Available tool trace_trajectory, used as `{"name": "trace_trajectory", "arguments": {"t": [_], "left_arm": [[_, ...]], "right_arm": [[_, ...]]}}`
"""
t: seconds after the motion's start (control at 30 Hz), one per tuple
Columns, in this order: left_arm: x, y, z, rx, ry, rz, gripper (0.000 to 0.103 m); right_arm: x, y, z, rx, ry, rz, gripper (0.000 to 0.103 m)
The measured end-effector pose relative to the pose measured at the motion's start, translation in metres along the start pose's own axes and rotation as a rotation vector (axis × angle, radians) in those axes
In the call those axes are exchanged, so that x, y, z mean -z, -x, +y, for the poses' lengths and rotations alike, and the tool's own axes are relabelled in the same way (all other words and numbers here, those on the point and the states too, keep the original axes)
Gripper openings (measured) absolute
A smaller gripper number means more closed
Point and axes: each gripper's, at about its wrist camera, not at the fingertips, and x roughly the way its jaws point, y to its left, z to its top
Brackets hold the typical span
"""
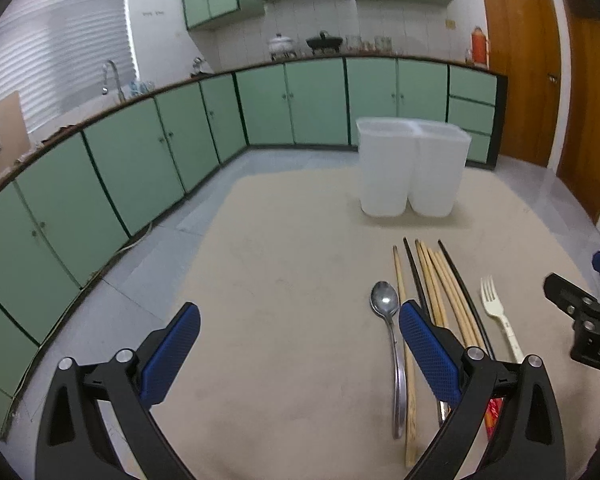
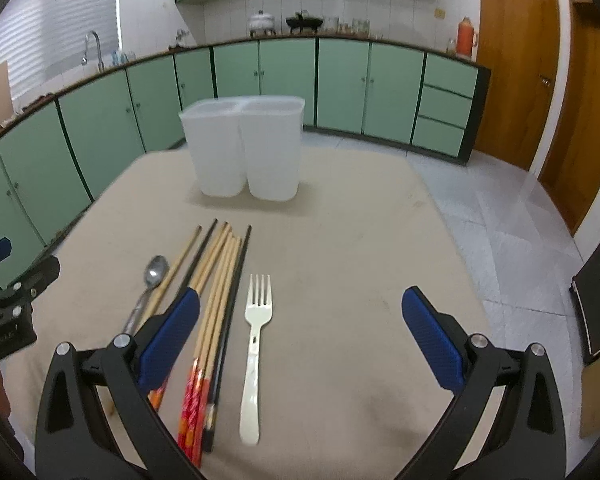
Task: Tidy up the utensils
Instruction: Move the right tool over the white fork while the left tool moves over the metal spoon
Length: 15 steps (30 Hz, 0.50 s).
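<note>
A translucent white two-compartment utensil holder (image 2: 246, 152) stands on a beige tablecloth (image 2: 340, 240), with a silver spoon (image 2: 150, 284), a cream plastic fork (image 2: 254, 344), and tan wooden chopsticks (image 2: 216, 276) with red-and-orange patterned ends among black chopsticks (image 2: 236, 280). Black grippers carry blue cross-hatched pads (image 2: 430, 336). Mint-green cabinets (image 2: 340, 80) have dark green trim; the doors (image 2: 512, 72) are orange-brown wood.

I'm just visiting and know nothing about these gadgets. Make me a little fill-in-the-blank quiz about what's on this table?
1. The cream plastic fork lies to the ____ of the chopsticks, seen from the right wrist camera.
2. The metal spoon lies on the ____ side of the row of utensils.
3. The white two-compartment holder stands upright and looks ____.
4. Both the left gripper and the right gripper are ____, holding nothing.

Missing words: right; left; empty; open
</note>
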Motion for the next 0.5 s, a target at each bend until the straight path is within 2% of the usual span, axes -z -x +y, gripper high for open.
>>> {"name": "trace_trajectory", "arguments": {"t": [0.13,0.27,0.5], "left_arm": [[0.001,-0.024,-0.008,0.01,-0.014,0.047,0.097],[0.001,-0.043,-0.008,0.006,-0.019,0.084,0.097],[0.0,-0.056,-0.01,0.033,-0.018,0.12,0.097]], "right_arm": [[-0.002,-0.029,-0.001,-0.016,-0.012,0.056,0.093],[-0.001,-0.056,0.004,-0.015,0.008,0.116,0.075],[-0.002,-0.082,0.007,-0.033,-0.002,0.181,0.061]]}}
